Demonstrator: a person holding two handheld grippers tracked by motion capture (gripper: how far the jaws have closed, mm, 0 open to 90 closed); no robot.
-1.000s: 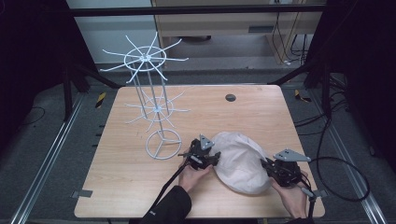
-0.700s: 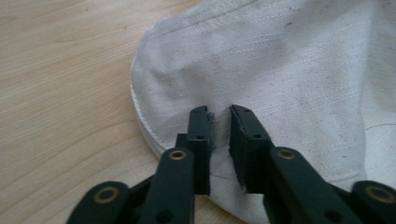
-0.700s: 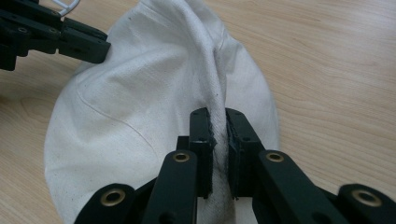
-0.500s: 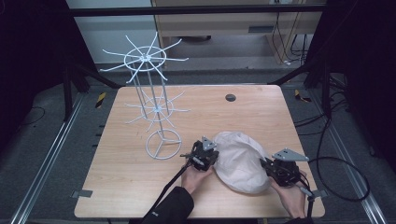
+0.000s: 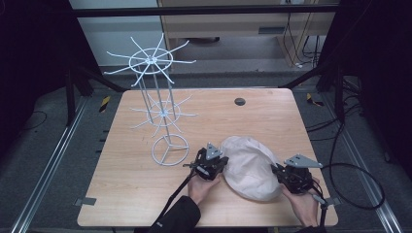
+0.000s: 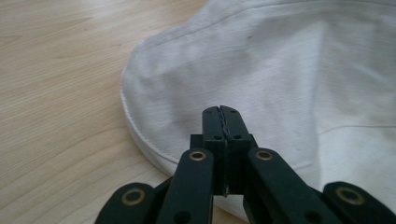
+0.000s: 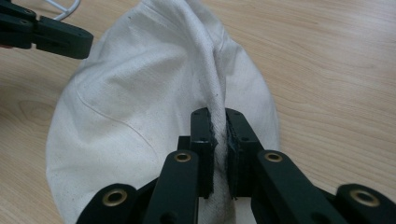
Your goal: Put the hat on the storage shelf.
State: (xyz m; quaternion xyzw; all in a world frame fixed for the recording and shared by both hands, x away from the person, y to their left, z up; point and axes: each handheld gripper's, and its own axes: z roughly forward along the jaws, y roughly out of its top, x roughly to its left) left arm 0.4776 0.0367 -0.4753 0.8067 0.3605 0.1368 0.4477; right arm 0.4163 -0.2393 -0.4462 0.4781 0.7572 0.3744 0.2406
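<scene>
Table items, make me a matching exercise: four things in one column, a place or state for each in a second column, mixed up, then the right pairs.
Things:
1. wire rack
2. cloth hat
3. right tool
4. black disc

Places or states:
A. lies flat near the table's far edge
B. stands upright at the table's left side
C. clamps a raised fold of fabric
D. lies between the two tools at the near edge

Pairs: 1-B, 2-D, 3-C, 4-A
</scene>
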